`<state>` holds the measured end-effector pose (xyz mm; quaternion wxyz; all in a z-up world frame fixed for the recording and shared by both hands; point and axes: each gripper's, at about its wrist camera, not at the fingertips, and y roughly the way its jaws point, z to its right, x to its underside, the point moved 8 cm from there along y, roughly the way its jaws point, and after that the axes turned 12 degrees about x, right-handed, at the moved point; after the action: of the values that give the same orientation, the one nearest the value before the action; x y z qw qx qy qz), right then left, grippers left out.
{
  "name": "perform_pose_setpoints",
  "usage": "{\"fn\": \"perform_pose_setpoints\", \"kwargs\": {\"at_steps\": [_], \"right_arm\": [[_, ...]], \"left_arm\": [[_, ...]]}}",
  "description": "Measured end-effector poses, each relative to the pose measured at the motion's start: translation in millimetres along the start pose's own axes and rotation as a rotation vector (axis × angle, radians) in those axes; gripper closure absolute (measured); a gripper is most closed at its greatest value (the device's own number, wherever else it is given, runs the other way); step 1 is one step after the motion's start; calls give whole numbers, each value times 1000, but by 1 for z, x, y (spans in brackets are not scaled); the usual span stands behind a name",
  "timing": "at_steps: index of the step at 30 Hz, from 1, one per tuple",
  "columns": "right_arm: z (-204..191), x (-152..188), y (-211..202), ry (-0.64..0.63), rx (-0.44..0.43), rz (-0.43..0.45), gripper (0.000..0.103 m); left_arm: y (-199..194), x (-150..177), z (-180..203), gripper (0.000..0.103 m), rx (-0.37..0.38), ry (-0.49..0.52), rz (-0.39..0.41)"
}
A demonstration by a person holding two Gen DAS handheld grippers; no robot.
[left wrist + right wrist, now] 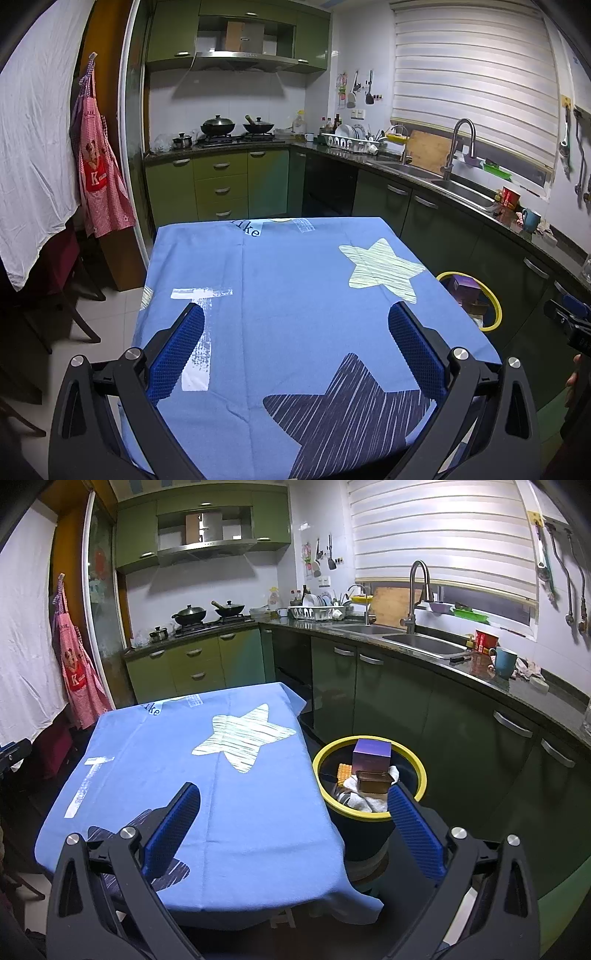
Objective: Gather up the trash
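Note:
A black bin with a yellow rim (370,814) stands on the floor right of the table; it also shows in the left wrist view (493,295). In it lie a purple box (371,755), a brown tray (373,781), an orange wafer-like piece (344,772) and white crumpled paper (369,803). The table carries a blue cloth with stars (295,295), and no loose trash shows on it (207,775). My left gripper (295,314) is open and empty above the cloth. My right gripper (293,794) is open and empty, between the table's right edge and the bin.
Green kitchen cabinets (388,694) run along the back and right, with a sink (421,642), stove with pans (236,129) and a blue mug (504,661). A red apron (99,177) and white sheet (33,147) hang left. A chair (74,302) stands by the table's left.

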<state>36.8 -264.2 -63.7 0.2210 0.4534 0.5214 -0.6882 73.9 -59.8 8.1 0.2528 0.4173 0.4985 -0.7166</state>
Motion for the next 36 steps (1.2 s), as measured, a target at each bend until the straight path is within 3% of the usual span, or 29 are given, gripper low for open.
{"fn": "perform_pose_setpoints", "kwargs": {"at_steps": [36], "right_arm": [[-4,0,-2,2,-8,-4,6]], "left_arm": [[4,6,-1,5,-10,-5,-15]]}}
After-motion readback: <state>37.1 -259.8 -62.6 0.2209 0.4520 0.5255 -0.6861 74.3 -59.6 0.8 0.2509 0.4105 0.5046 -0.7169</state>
